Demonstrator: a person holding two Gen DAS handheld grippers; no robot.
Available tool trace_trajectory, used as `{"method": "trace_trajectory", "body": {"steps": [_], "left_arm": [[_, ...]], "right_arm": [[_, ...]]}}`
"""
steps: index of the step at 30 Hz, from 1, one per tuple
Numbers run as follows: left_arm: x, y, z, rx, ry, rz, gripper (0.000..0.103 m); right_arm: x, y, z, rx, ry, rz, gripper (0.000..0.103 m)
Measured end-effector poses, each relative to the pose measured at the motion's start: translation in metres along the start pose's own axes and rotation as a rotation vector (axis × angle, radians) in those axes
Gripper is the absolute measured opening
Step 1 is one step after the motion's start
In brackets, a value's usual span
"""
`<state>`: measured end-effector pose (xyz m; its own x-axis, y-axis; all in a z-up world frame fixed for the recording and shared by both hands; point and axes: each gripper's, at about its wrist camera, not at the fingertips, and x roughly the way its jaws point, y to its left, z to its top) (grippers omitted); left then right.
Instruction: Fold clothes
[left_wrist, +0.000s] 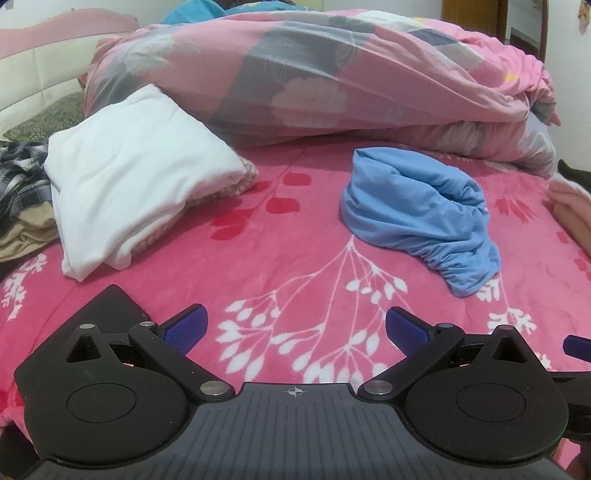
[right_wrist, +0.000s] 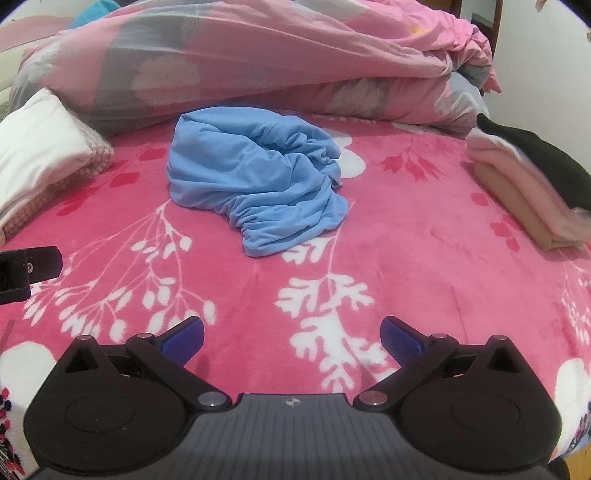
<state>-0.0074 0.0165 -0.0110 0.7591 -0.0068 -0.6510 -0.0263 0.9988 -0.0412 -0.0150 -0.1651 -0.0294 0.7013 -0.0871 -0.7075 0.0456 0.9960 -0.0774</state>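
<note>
On the bed, over the pink plush blanket with white and red leaf print (left_wrist: 295, 236): both tools hover low, level, aimed at the far bedding. Left tool (left_wrist: 295, 332) spread wide, blue pads (left_wrist: 184, 328) empty. Right tool (right_wrist: 291, 338) likewise spread, gripping nothing.

Crumpled light-blue elastic-hemmed garment (right_wrist: 255, 181) lies in a heap mid-bed, ahead of the right tool and off to the right of the left tool (left_wrist: 417, 214), apart from both.

Folded white cloth (left_wrist: 136, 177) sits left, atop a checked piece. Rumpled pink-and-grey floral quilt (left_wrist: 314, 81) is banked behind. Folded stack of pale pink, tan and black clothes (right_wrist: 532, 184) at right edge. Plaid and beige clothes (left_wrist: 22, 199) piled far left.
</note>
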Motion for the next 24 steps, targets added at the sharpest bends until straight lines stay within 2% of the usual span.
{"method": "trace_trajectory", "body": {"steps": [24], "left_arm": [[0.013, -0.001, -0.001, 0.000, 0.026, 0.016, 0.103]], "right_arm": [[0.010, 0.000, 0.001, 0.005, 0.012, 0.001, 0.103]]}}
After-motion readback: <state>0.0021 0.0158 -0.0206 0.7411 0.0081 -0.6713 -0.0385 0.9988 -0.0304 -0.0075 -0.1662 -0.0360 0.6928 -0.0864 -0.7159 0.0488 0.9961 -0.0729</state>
